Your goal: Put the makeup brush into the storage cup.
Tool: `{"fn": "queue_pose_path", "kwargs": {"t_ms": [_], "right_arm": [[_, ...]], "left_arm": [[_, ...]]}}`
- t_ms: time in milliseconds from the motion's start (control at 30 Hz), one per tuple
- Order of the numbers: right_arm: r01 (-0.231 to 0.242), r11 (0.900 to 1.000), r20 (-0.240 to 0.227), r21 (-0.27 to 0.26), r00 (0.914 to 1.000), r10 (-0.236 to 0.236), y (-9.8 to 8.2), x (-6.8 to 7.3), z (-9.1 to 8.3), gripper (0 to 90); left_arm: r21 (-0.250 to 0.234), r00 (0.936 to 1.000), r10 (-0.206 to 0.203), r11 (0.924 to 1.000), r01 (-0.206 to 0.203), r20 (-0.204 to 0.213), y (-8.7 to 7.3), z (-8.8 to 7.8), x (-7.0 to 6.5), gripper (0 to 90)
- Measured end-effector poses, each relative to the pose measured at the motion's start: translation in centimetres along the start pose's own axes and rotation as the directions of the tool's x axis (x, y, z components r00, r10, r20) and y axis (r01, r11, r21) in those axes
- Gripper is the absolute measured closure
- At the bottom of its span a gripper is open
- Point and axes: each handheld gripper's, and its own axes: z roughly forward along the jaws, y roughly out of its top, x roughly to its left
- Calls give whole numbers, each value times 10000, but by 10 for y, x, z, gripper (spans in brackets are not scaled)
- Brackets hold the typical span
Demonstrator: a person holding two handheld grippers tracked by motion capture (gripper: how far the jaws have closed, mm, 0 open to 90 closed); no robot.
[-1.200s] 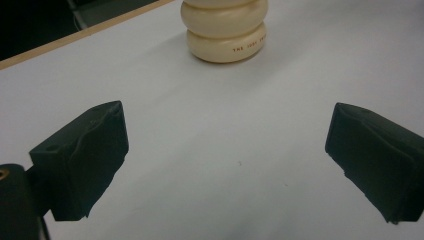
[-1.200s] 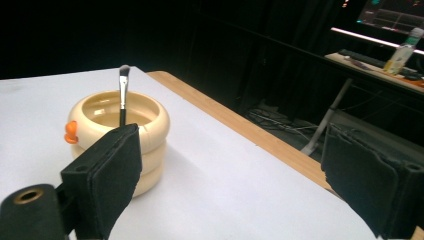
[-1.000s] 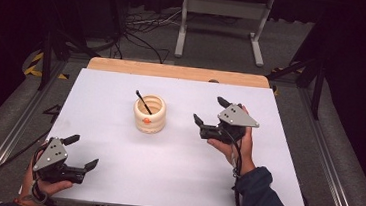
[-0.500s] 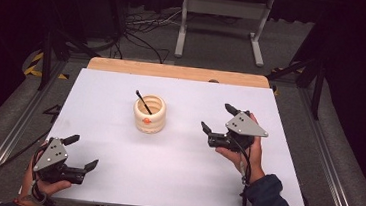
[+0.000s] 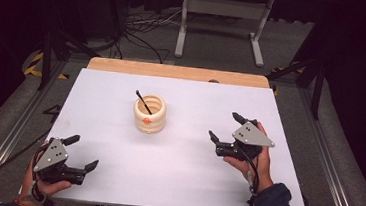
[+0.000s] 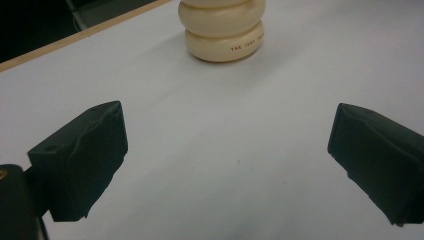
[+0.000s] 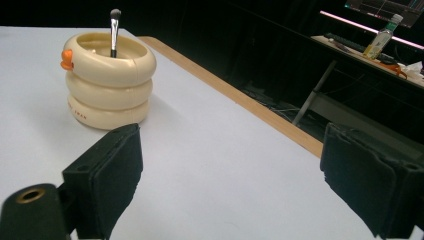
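A cream ribbed holder (image 5: 149, 113) with an orange beak stands upright near the middle of the white table (image 5: 179, 183). A black brush (image 5: 143, 101) leans inside it, bristles up (image 7: 115, 14). My right gripper (image 5: 225, 128) is held open to the right of the holder, a clear gap away, nothing between its jaws. At the table's front left corner my left gripper (image 5: 82, 151) is open too and holds nothing. The holder (image 6: 223, 29) stands well beyond the left gripper's jaws, and it (image 7: 107, 80) sits ahead and left of the right gripper's jaws.
A wooden strip (image 5: 178, 72) runs along the table's far edge. Beyond it stand a metal frame (image 5: 222, 21) and cables (image 5: 142, 26) on the dark floor. Metal rails (image 5: 337, 177) flank both sides of the table.
My right gripper has drawn back towards the person and to the right, away from the holder. The left gripper and the holder have stayed put.
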Motion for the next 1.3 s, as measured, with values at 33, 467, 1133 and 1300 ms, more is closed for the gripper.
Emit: {"fn": "queue_pose_path", "kwargs": {"t_ms": [33,467,1133,1300], "right_arm": [[16,10000,-11,32,10000,-16,-1,0,-1,109],[448,9985,211,313,9987,-455,-14,4,-19,110],[255,9981,592,559,9978,-288,-37,-3,-38,110],[171,9976,644,668,9977,-215,-42,-4,-42,111]], "left_arm": [[-2,10000,2,10000,-2,4,0,0,0,34],[63,10000,81,9999,-81,33,0,1,0,34],[65,10000,82,9999,-82,31,0,0,-1,34],[79,9999,108,9999,-109,30,0,0,-1,34]]}}
